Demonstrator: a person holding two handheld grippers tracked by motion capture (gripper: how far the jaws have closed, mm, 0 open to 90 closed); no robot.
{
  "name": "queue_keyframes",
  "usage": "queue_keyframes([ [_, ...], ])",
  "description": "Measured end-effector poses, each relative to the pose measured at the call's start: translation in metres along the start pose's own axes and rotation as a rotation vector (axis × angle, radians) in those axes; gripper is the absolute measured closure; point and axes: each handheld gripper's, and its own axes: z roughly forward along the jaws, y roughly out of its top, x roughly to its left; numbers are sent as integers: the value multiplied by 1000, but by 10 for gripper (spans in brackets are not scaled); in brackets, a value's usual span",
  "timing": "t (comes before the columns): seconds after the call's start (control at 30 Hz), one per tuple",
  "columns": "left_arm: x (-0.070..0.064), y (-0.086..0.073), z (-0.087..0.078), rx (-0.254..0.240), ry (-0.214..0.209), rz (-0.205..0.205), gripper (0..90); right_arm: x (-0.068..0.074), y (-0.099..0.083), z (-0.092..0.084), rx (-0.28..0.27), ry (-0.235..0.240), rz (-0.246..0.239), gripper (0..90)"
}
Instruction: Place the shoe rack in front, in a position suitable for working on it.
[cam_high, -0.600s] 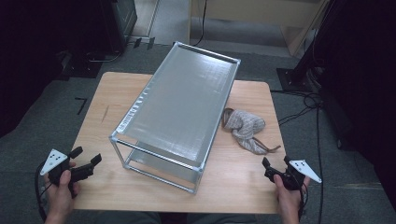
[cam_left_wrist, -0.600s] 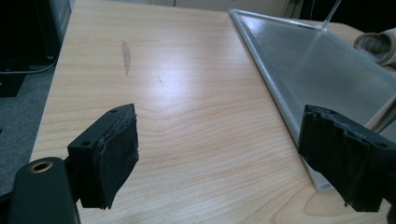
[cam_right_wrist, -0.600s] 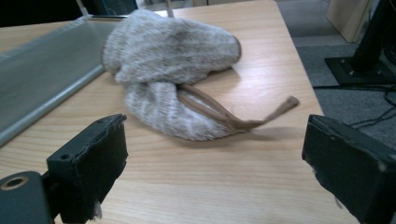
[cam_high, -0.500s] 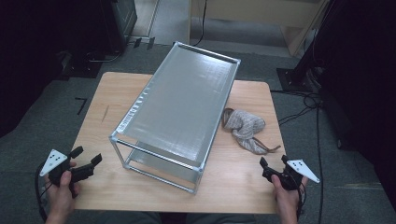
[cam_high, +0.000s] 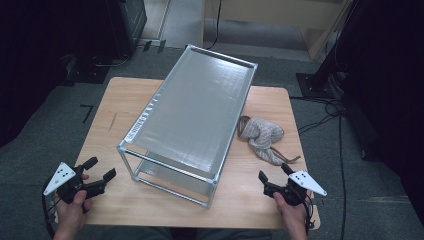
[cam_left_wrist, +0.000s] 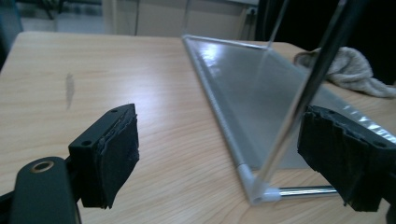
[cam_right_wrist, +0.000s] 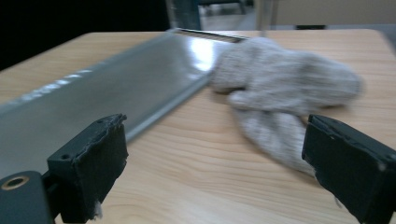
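Note:
A tall metal-framed rack (cam_high: 192, 117) with a grey top shelf stands across the middle of the wooden table (cam_high: 120, 100). A crumpled beige cloth (cam_high: 261, 136) lies on the table to its right, also seen as the cloth (cam_right_wrist: 285, 79) ahead of the right jaws. My left gripper (cam_high: 99, 169) hovers at the table's front left, open and empty, with the rack's corner post (cam_left_wrist: 299, 98) just ahead. My right gripper (cam_high: 274, 173) sits at the front right, open and empty, a short way in front of the cloth.
The rack's lower shelf (cam_left_wrist: 252, 84) lies close to the tabletop. Dark floor with cables (cam_high: 325, 112) surrounds the table. Bare wood lies to the left of the rack (cam_left_wrist: 107, 70).
The right gripper has shifted a little to the left along the front edge. The left gripper has hardly moved. The cloth and the rack stay where they were.

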Motion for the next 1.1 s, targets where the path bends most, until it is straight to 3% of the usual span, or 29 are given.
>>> queue_keyframes([
  [0.03,0,0,0,0,0,0,126,0,0,0,0,0,0,69],
  [0.07,-4,1,1,-10,-27,8,126,11,0,2,1,49,-20,68],
  [0.13,-7,1,1,-11,-35,19,130,16,0,2,6,64,-29,69],
  [0.17,-11,2,2,-8,-47,45,130,23,0,4,10,86,-37,69],
  [0.23,-17,2,5,-5,-71,55,136,44,-1,7,25,159,-77,69],
  [0.3,-21,2,7,-4,-86,63,143,54,-2,9,32,202,-97,69],
  [0.33,-21,2,7,-4,-86,63,148,54,-2,9,32,202,-97,69],
  [0.37,-25,2,10,0,-96,73,164,66,-3,9,37,251,-119,69],
  [0.4,-25,2,10,0,-96,73,177,66,-3,9,37,251,-119,69],
  [0.5,-32,2,19,18,-109,78,331,83,-5,9,55,356,-148,72],
  [0.57,-34,1,26,33,-118,88,369,91,-7,10,69,409,-167,79],
  [0.6,-34,1,26,33,-118,88,392,91,-7,10,69,409,-167,79],
  [0.63,-36,1,28,38,-116,97,392,97,-8,10,79,448,-176,89],
  [0.7,-38,0,32,52,-107,103,451,105,-10,10,86,493,-190,139],
  [0.73,-38,-1,34,61,-99,107,533,112,-12,10,92,522,-211,163],
  [0.8,-38,-2,35,61,-98,111,608,115,-12,10,92,527,-217,188],
  [0.83,-38,-2,36,58,-93,115,651,120,-14,10,87,548,-225,265],
  [0.97,-38,-2,36,59,-96,123,710,125,-16,12,85,557,-237,401],
  [1.0,-38,-2,36,57,-92,117,743,127,-18,13,88,558,-252,541],
  [1.1,-36,-2,36,62,-97,110,779,129,-19,13,95,553,-268,655],
])
